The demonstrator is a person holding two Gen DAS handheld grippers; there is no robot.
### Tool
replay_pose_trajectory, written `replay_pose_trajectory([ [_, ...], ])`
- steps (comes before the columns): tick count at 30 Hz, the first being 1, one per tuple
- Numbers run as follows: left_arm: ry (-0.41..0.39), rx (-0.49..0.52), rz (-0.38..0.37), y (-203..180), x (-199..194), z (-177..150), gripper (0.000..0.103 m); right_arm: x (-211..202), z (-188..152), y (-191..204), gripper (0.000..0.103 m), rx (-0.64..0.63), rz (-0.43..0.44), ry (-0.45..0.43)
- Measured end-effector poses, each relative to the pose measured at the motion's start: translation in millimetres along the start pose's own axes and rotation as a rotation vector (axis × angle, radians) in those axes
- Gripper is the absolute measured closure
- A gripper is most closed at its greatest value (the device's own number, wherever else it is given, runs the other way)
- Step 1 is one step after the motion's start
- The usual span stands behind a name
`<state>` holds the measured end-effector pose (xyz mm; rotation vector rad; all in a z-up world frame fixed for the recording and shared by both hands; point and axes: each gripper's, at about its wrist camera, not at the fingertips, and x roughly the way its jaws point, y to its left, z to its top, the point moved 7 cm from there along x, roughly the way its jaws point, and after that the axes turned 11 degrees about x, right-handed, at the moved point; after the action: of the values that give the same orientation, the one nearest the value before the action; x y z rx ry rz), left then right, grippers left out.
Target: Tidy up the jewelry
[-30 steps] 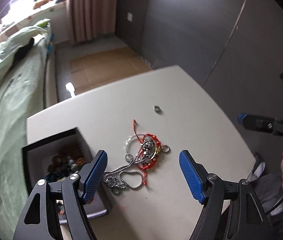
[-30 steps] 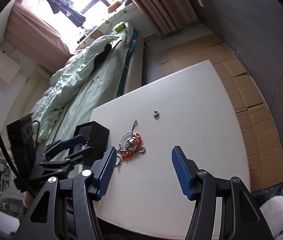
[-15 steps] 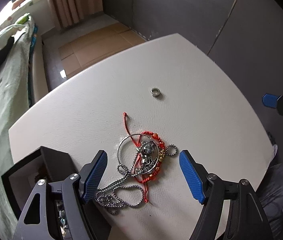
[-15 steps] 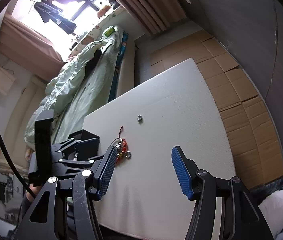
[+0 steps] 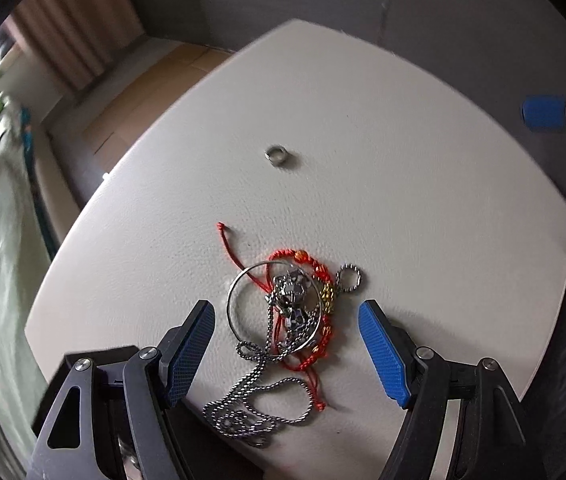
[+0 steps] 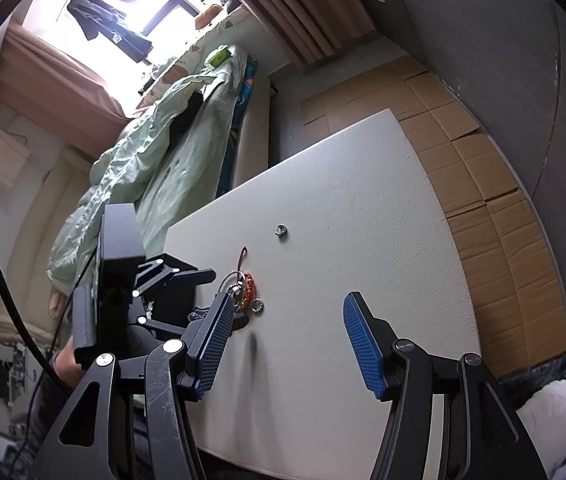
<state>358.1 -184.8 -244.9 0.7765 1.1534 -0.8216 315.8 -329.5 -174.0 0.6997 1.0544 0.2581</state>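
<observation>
A tangled jewelry pile (image 5: 289,312) lies on the white table (image 5: 403,168): a red beaded cord bracelet (image 5: 319,276), a thin silver bangle (image 5: 239,300), a silver ball chain (image 5: 255,396) and a small beaded ring (image 5: 349,277). A lone silver ring (image 5: 276,155) lies farther out. My left gripper (image 5: 287,350) is open, its jaws straddling the pile just above it. My right gripper (image 6: 283,340) is open and empty over the table, to the right of the pile (image 6: 245,292). The lone ring also shows in the right wrist view (image 6: 281,230).
A black box (image 6: 175,300) sits at the table's left edge, mostly hidden behind the left gripper. A bed with a green quilt (image 6: 155,160) stands beyond the table. Cardboard sheets (image 6: 483,184) cover the floor to the right.
My left gripper has moved forward and down over the pile, so the pile now sits between its jaws and the black box has slid out of its view. The right gripper has shifted slightly.
</observation>
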Motion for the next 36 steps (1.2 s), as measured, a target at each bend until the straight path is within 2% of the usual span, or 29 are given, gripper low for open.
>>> replay_pose_trajectory([
  [9,0.069,0.091,-0.099,8,5,-4,0.028,1,-1,1,0.045,-0.008,0.0,0.003],
  [16,0.081,0.12,-0.099,13,6,1,0.034,2,1,3,0.045,-0.016,0.0,0.007],
  [18,0.075,0.112,-0.097,17,5,4,0.039,1,2,2,0.045,-0.011,0.001,0.002],
  [20,0.072,0.104,-0.094,21,6,8,0.052,0,2,0,0.045,-0.005,-0.001,-0.001],
  [26,0.052,0.118,-0.106,9,-2,4,0.054,-2,1,-3,0.045,0.004,-0.005,-0.002],
  [32,-0.053,0.042,-0.108,7,-30,-4,0.055,1,0,-2,0.045,0.002,-0.006,0.005],
  [33,-0.086,0.021,-0.108,10,-38,-5,0.069,2,0,-2,0.045,0.002,-0.008,0.008],
  [34,-0.095,0.004,-0.109,12,-42,-6,0.1,3,0,-1,0.045,0.002,-0.009,0.01],
  [36,-0.138,-0.057,-0.092,21,-53,-8,0.1,6,0,-1,0.045,-0.001,-0.014,0.016],
])
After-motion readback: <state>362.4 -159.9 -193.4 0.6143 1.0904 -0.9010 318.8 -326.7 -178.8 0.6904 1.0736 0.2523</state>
